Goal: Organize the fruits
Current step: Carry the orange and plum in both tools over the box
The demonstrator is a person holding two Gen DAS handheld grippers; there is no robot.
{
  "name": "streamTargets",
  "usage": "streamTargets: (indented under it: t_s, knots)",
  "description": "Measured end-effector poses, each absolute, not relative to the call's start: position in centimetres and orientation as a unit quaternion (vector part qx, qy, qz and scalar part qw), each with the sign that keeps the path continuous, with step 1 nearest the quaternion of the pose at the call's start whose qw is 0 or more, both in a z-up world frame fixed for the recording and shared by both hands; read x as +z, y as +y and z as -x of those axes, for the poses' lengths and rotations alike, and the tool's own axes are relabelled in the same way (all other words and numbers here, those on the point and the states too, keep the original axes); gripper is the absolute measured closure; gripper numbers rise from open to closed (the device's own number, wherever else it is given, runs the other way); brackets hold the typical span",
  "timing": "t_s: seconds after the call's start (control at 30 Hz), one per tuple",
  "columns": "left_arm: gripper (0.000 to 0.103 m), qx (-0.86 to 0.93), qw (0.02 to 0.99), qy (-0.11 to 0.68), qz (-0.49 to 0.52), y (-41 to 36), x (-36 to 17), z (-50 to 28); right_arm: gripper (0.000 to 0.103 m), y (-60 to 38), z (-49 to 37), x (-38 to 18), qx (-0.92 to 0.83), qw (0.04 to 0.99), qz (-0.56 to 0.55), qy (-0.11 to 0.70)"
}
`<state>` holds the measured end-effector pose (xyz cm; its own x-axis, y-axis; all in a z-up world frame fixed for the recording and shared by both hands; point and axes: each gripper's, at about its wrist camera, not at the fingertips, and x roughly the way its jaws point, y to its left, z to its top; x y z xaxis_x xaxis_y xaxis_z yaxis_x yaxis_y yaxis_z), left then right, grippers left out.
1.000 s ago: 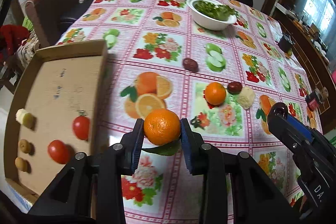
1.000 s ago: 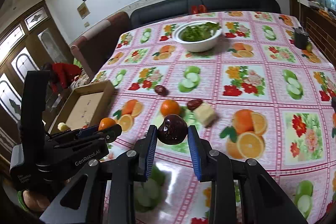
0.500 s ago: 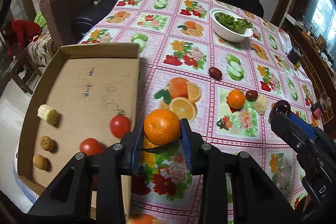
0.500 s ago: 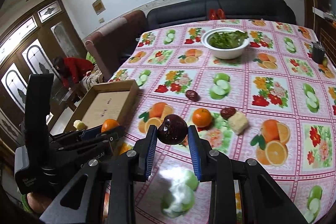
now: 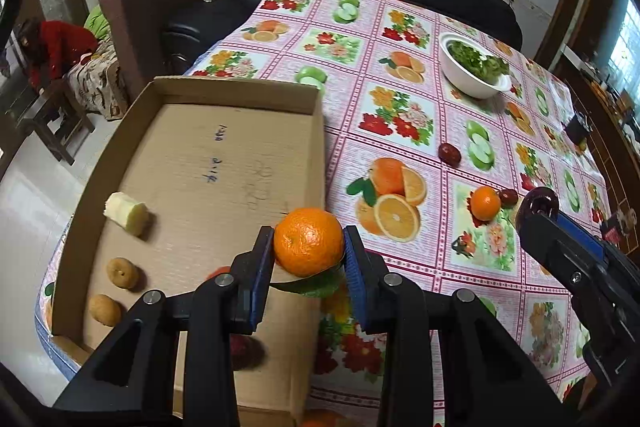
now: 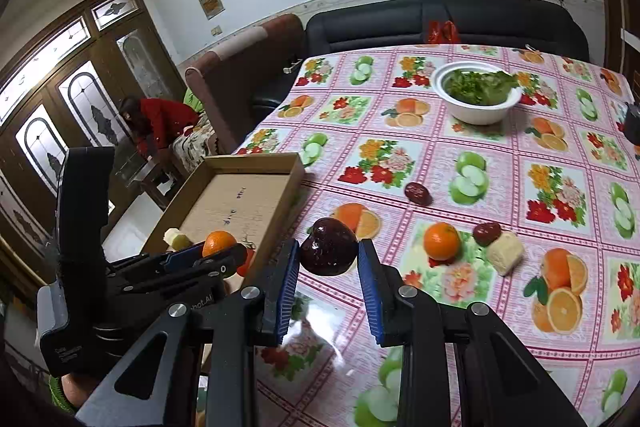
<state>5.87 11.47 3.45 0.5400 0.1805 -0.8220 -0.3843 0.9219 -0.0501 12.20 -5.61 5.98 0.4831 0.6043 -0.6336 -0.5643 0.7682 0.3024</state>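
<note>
My left gripper (image 5: 309,251) is shut on an orange mandarin (image 5: 309,241) with a green leaf under it, held above the right edge of the cardboard tray (image 5: 120,131). In the tray lie a banana piece (image 5: 127,214), two small brown fruits (image 5: 122,272) and partly hidden red tomatoes (image 5: 218,271). My right gripper (image 6: 329,259) is shut on a dark red fruit (image 6: 329,246), raised over the tablecloth right of the tray (image 6: 294,171). The left gripper (image 6: 218,255) with its mandarin (image 6: 218,242) shows in the right wrist view too.
On the fruit-print tablecloth (image 6: 500,155) lie another mandarin (image 6: 441,240), two red dates (image 6: 417,193), and a pale banana piece (image 6: 505,251). A white bowl of greens (image 6: 476,95) stands farther back. A sofa and an armchair border the table; a person in red is at the far left.
Both grippers have travelled left toward the tray with their fruits still held. The mandarin now hangs over the tray's right edge; the dark fruit has come closer to the tray.
</note>
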Motion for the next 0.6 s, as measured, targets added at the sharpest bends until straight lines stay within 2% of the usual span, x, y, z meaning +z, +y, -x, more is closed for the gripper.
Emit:
streamTargets:
  t_s: [0.6]
  knots:
    - [0.071,0.19,0.865,0.446,0.129,15.0,3.6,-5.0,0.073,-0.9,-12.2,6.4,0.374,0.847,-0.009,0.377]
